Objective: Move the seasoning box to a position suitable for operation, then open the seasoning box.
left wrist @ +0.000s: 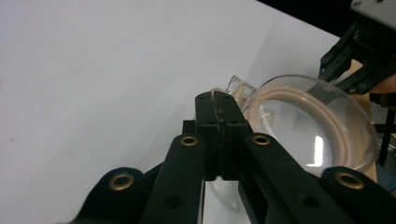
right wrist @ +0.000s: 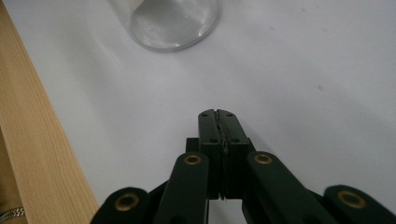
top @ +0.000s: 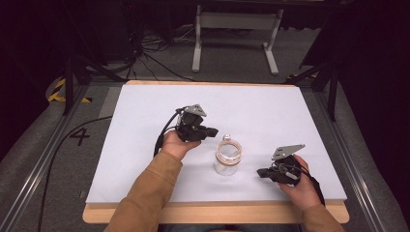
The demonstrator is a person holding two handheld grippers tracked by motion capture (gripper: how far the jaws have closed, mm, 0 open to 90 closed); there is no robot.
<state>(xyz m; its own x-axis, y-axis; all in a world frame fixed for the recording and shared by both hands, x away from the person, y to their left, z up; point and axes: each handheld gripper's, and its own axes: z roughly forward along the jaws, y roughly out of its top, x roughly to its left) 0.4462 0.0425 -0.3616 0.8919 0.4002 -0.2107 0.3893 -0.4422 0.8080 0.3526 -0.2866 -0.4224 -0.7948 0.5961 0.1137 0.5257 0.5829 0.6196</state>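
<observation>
Glass jar [top: 227, 158] with its glass lid on stands upright near the middle of the white mat [top: 145, 145], between the two hands, likely set there so either tool can reach it. To its left, the left gripper [top: 212, 130] hovers just beside the lid's small knob [top: 226, 137], its jaws pressed together on nothing, apparently poised to take the knob. To the right, the right gripper [top: 261, 172] waits low over the mat, apart from the jar, its jaws likewise pressed together and empty.
</observation>
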